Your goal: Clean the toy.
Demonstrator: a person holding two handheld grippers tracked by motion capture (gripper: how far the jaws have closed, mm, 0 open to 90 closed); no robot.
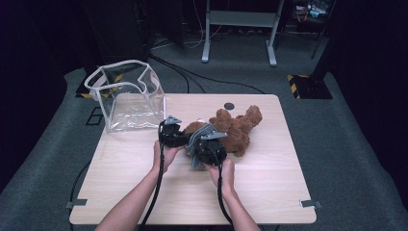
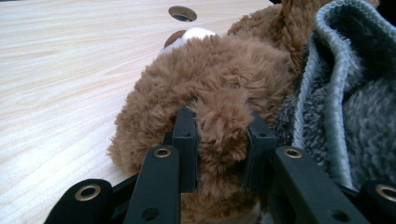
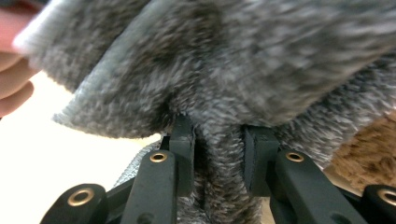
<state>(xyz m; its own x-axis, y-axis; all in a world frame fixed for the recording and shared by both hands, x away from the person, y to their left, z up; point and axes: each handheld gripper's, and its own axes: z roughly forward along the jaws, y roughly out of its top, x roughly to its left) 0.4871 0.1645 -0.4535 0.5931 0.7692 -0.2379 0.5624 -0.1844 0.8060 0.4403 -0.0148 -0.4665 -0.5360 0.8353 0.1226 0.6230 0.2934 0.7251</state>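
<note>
With left gripper [image 2: 219, 147] clamped on the teddy bear [image 2: 210, 88] and right gripper [image 3: 218, 154] pinching the grey fleece cloth [image 3: 224, 70] just beside it, pull cloth gently over the fur without loosening either grip.

This looks like a lab or recording studio set up for handling trials, not a home. A single light wooden desk [image 1: 144, 192] with a round cable hole [image 1: 229, 106] stands alone on grey carpet [image 1: 43, 178], ringed by dark curtained walls. Black cables [image 1: 192, 77] run loose across the floor, yellow-and-black hazard tape [image 1: 298, 78] marks a floor fixture, and the grey metal legs of an equipment stand [image 1: 240, 33] rise behind.
</note>
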